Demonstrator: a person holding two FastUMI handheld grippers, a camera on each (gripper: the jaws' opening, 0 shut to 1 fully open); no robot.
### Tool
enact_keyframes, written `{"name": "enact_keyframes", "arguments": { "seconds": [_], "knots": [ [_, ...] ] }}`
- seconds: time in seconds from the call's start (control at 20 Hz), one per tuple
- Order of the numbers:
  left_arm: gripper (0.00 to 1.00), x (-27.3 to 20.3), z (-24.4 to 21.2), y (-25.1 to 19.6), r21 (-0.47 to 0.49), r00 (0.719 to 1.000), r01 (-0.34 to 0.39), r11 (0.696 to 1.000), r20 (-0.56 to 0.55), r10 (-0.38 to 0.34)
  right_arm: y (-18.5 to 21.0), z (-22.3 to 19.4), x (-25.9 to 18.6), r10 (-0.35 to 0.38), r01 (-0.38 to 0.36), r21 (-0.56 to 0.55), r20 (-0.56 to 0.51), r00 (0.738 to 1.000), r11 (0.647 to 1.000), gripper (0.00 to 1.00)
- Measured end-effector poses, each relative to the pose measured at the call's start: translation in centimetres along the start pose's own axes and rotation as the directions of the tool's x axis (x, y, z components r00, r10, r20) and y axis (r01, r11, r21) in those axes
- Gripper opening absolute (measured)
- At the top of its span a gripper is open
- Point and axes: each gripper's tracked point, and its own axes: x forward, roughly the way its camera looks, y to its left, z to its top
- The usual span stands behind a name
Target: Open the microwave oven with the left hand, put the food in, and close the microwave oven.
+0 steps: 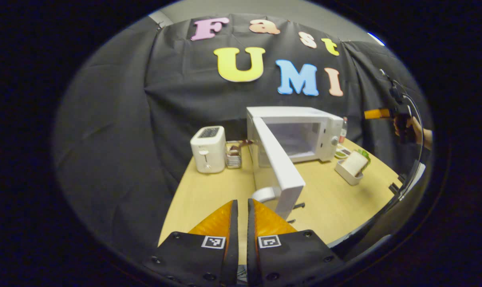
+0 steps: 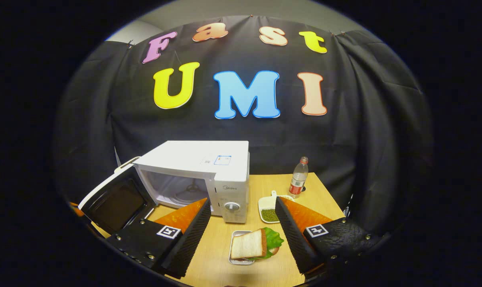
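The white microwave stands at the back of the wooden table with its door swung wide open toward me and its cavity bare. My left gripper is shut with nothing in it, just short of the door's white handle. In the right gripper view the microwave is at the left, its door hanging open. My right gripper is open above the table. Below and between its fingers lies the sandwich with lettuce in a small white tray. That sandwich sits right of the microwave.
A white toaster and a small rack stand left of the microwave. A water bottle and a dish of green bits sit to its right. A hand holds the right gripper above the table's right edge.
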Motion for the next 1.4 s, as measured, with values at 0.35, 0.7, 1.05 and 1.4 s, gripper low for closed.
{"name": "enact_keyframes", "arguments": {
  "seconds": [0.35, 0.7, 1.05, 1.4],
  "knots": [
    [0.14, 1.0, 15.9, -8.0, -0.02, 0.962, -0.002, 1.0, 0.274, 0.007, -2.9, -4.8, 2.5, 0.044, -0.027, 0.099, -0.172, 0.984, 0.995, 0.98],
    [0.31, 3.6, 24.8, -18.7, -0.031, 0.91, 0.121, 0.992, 0.402, -0.098, -6.5, -10.0, 4.1, 0.099, -0.025, 0.23, -0.315, 0.944, 0.973, 0.97],
    [1.0, 4.6, 26.4, -23.9, 0.001, 0.909, 0.125, 0.992, 0.4, -0.115, -6.4, -15.0, 6.0, 0.236, -0.071, 0.379, -0.407, 0.883, 0.923, 0.98],
    [0.99, 6.2, 26.0, -25.5, -0.047, 0.923, 0.124, 0.991, 0.372, -0.098, -5.4, -17.8, 6.5, 0.322, -0.125, 0.403, -0.468, 0.823, 0.907, 0.95]
  ]
}}
